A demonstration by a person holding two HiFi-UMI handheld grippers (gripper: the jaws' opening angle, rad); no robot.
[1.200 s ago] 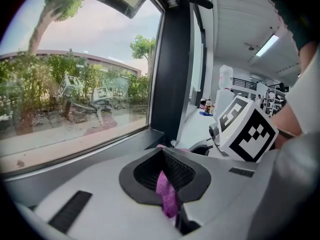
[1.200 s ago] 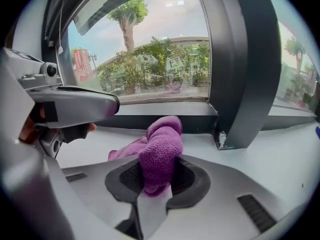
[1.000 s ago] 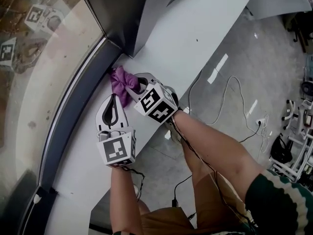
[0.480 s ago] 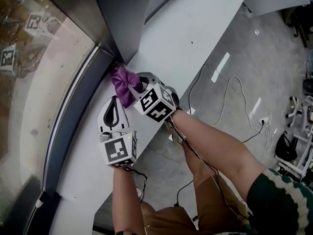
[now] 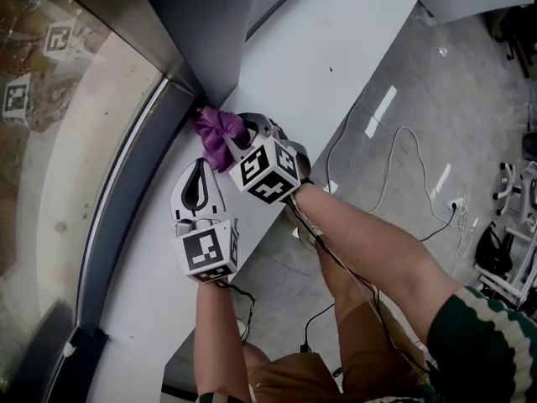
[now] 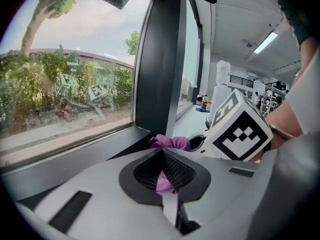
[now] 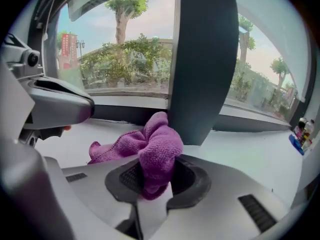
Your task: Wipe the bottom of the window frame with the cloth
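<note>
Clamped jaws on my right gripper (image 5: 237,141) hold the purple cloth (image 5: 216,131). From the head view the wad sits at the far end of the white sill (image 5: 336,65), in the corner where the dark bottom of the window frame (image 5: 126,200) meets the upright post (image 5: 210,32); dirt would likely collect there. My left gripper (image 5: 200,166) lies just on the near side of the wad. Through the left gripper view its jaws are drawn together with a thin purple strip in the slot, so I judge it nips a trailing corner to keep the cloth flat. Through the right gripper view the cloth (image 7: 157,144) bulges up from closed jaws, its loose tail spread left on the sill, hard by the post's foot.
</note>
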